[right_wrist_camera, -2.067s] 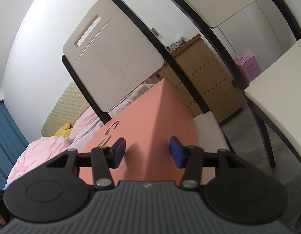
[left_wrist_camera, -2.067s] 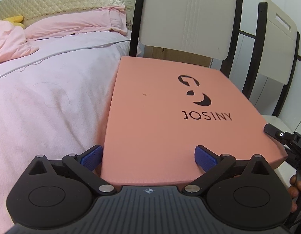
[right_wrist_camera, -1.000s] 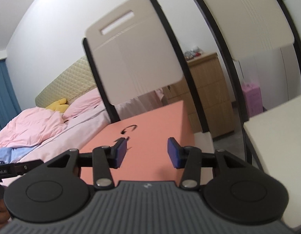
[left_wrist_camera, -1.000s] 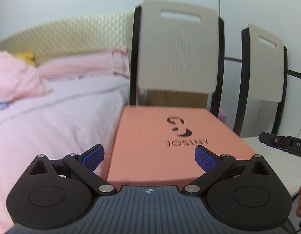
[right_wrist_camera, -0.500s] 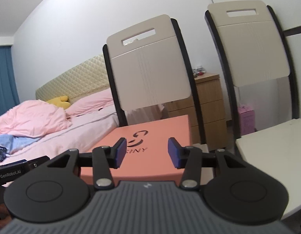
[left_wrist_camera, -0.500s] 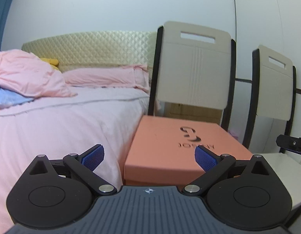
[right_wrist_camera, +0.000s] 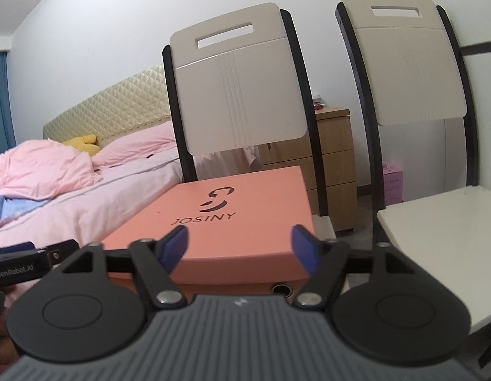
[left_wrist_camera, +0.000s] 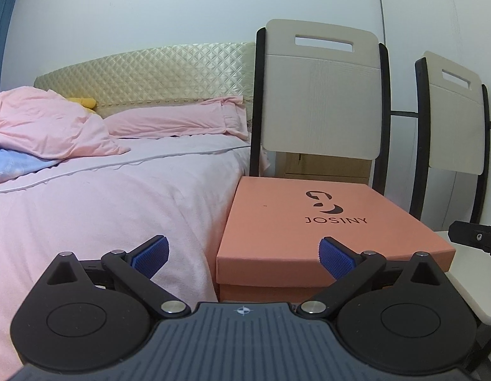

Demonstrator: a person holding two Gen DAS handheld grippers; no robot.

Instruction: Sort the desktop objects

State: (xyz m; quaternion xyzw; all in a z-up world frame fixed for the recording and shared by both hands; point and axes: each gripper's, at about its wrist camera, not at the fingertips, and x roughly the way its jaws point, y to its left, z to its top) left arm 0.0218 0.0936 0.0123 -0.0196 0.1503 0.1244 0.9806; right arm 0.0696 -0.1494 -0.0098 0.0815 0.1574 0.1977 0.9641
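Box (left_wrist_camera: 312, 222) with its lid on sits on a chair (right_wrist_camera: 239, 89) seat, just ahead of both our jaws, which stand apart and hold nothing; we cannot judge the sorting stage.

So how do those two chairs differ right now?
The near chair has an orange box on its seat; the far chair has a bare white seat. The near chair stands right beside the bed; the far chair stands on the side away from it. Both share the same look: cream backrest with a slot handle, black frame.
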